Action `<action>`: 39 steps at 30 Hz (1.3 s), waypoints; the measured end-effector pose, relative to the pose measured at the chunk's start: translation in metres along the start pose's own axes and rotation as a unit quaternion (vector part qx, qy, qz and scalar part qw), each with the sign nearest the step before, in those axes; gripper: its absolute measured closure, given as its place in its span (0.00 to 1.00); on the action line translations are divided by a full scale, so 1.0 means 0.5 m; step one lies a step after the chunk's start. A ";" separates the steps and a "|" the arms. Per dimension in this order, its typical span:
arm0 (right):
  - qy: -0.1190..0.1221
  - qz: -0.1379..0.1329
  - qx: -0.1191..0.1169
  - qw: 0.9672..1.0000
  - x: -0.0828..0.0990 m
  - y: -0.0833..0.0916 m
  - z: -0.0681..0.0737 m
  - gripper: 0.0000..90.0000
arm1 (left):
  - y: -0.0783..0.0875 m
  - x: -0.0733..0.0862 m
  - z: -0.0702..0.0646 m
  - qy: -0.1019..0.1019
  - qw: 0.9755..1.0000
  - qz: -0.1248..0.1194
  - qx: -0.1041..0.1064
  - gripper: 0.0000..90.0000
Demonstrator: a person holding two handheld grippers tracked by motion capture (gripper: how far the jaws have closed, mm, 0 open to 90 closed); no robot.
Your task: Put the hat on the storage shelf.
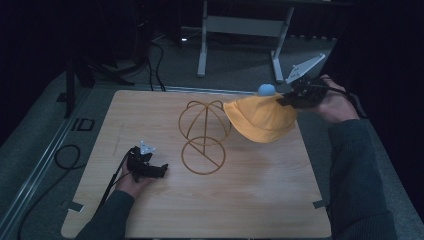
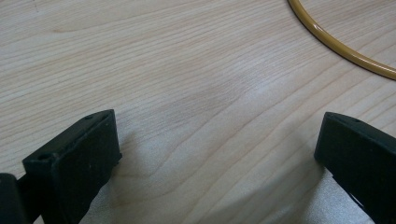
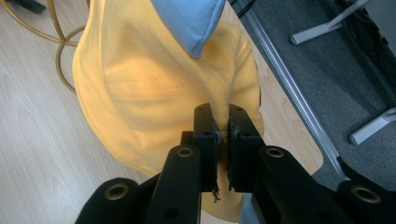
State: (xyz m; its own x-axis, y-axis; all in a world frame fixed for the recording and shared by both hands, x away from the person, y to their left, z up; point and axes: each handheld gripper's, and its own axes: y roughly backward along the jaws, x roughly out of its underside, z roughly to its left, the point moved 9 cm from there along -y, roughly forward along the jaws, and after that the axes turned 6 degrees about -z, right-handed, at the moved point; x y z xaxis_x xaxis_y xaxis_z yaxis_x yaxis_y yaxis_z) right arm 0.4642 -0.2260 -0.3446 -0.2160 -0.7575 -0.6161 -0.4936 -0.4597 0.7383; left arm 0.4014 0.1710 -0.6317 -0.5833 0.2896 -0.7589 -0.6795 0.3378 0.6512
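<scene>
Hanging from a pinch at its edge, the yellow hat (image 1: 261, 120) droops off the right gripper (image 1: 286, 99), held up over the far right part of the wooden table (image 1: 260, 200). In the right gripper view the two black jaws are pressed together on a fold of the yellow cloth, which bunches between the pads and spreads out ahead of them and below. A pale blue part (image 3: 191, 18), seemingly a bobble or lining, sits beyond the jaws at the top of the cloth. The fabric looks soft and limp, with a stitched seam across it, and it sags under its own weight.

Judging by the layout, the step in hand is carrying the hat toward the gold wire stand (image 1: 202, 137), which stands just beside the hat's free edge, on the side away from the right jaws. The next move likely calls for lifting the hat over the stand's domed top and lowering it so the crown opens over the wire rather than snagging on it.

The left gripper (image 1: 161, 170) rests low near the table, jaws spread wide with bare wood between them; the stand's base ring (image 2: 345, 46) curves past ahead of its jaws and to the right.
</scene>
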 end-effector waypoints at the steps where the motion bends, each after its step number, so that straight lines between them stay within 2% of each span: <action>1: -0.001 -0.004 0.000 1.000 -0.003 0.001 0.000 0.94 | 0.000 0.000 0.000 0.000 1.000 0.000 0.000 0.00; 26: 0.015 -0.050 -0.019 0.998 -0.082 0.010 0.025 0.94 | 0.000 0.000 0.000 0.000 1.000 0.000 0.000 0.00; 39: 0.033 -0.050 -0.032 0.998 -0.141 -0.029 0.055 0.94 | 0.000 0.000 0.000 0.000 1.000 0.000 0.000 0.00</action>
State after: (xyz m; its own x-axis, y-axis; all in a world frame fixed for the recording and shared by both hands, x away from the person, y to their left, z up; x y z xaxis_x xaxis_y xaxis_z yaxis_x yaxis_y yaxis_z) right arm 0.4637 -0.1533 -0.3195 -0.1115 -0.7346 -0.6692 -0.4552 -0.5609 0.6915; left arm 0.4014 0.1711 -0.6316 -0.5835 0.2897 -0.7587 -0.6792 0.3380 0.6515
